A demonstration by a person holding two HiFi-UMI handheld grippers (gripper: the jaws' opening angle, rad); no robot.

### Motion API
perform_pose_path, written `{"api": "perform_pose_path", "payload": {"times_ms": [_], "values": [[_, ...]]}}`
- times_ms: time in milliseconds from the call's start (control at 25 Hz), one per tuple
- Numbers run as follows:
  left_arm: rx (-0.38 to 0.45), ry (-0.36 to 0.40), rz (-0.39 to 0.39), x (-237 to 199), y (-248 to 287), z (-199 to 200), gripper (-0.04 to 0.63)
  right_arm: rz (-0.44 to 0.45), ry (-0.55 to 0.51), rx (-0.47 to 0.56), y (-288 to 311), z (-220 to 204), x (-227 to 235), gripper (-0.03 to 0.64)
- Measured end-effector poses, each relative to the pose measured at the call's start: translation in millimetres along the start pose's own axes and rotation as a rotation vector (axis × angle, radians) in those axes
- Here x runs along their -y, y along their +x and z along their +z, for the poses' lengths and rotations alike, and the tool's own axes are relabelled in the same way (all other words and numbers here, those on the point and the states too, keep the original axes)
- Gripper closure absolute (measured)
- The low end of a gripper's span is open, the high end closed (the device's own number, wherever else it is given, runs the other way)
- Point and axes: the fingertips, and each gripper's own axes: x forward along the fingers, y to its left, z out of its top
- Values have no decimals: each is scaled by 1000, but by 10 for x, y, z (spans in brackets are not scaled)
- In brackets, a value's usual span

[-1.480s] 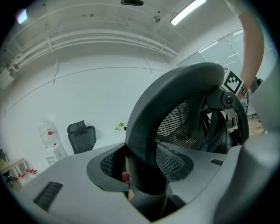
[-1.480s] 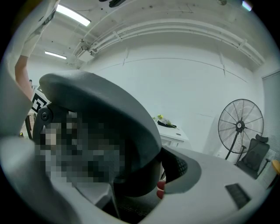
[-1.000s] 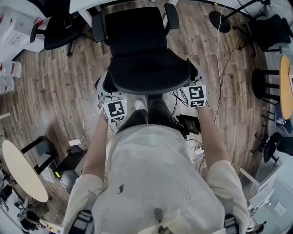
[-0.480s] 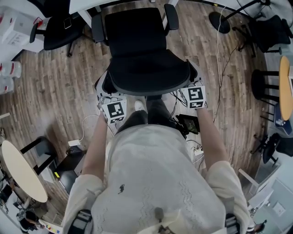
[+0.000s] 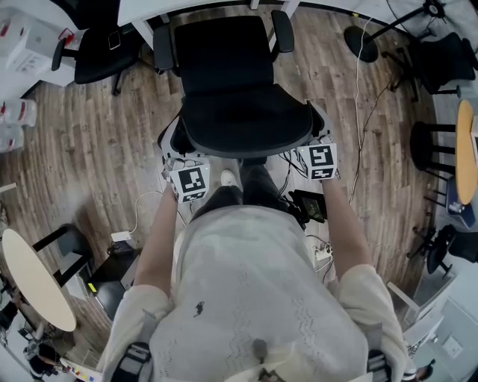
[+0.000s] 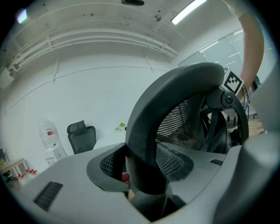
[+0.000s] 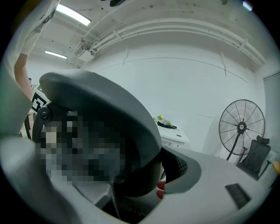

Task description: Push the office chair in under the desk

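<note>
The black office chair stands in front of me, its seat pointing at the white desk at the top of the head view. My left gripper clamps the left side of the backrest rim, which fills the space between its jaws. My right gripper holds the right side of the same rim in the same way. Each gripper is shut on the frame. The chair's base and wheels are hidden under the seat.
Another black chair stands by the desk at the left. Cables, a power strip and a black device lie on the wooden floor near my feet. A fan base and more chairs are at the right.
The chair and both grippers have crept slightly forward toward the desk. Both grips on the backrest are unchanged.
</note>
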Motion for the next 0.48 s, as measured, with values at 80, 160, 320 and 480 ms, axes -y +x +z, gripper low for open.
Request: {"api": "perform_pose_path", "payload": {"times_ms": [80, 160, 320, 480], "values": [[4, 3, -1, -37, 72, 34, 362, 1, 1, -1, 66, 28, 33, 327], [4, 3, -3, -77, 140, 37, 364, 2, 4, 0, 136, 55, 52, 327], [4, 5, -1, -164, 276, 43, 362, 2, 5, 0, 284, 100, 89, 327], [1, 6, 0, -218, 373, 66, 362, 1, 4, -1, 379, 137, 130, 327]]}}
